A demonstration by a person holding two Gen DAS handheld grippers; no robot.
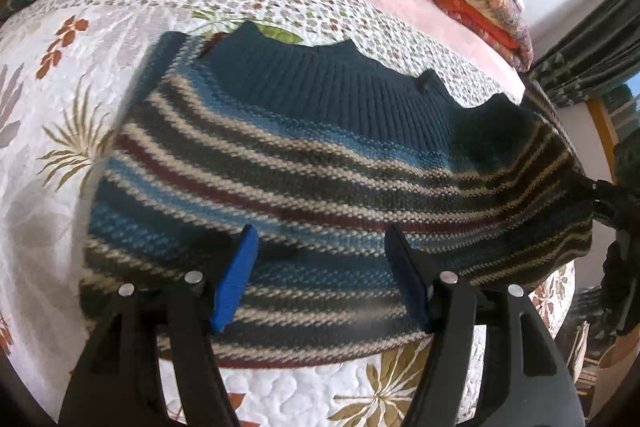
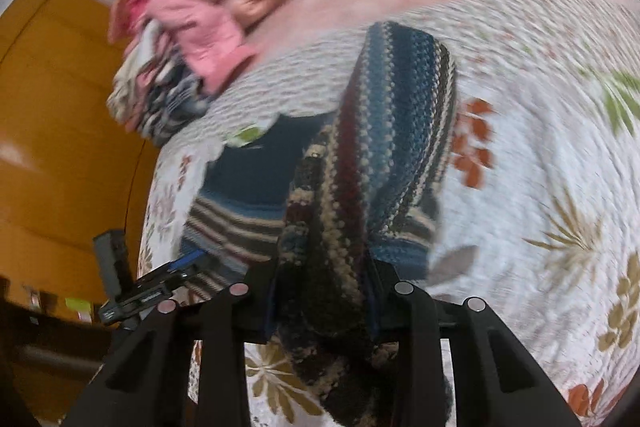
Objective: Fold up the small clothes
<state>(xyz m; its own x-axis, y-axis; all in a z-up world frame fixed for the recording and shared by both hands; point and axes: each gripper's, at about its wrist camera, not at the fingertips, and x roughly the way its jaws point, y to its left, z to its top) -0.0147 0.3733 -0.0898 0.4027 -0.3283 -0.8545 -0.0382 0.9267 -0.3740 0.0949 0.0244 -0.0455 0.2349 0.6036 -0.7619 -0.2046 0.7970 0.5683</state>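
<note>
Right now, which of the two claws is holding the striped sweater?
The right claw: it is shut on a bunched part of the striped sweater. The left claw hovers open above the sweater.

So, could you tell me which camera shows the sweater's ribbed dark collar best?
The left wrist view: the ribbed collar of the striped sweater lies spread and sharp there. The right wrist view shows only a blurred dark patch.

Ahead of the right gripper [image 2: 322, 301] the quilt [image 2: 520, 131] smears with blur — its fingertips are buried in the bunched sweater [image 2: 332, 267].
</note>
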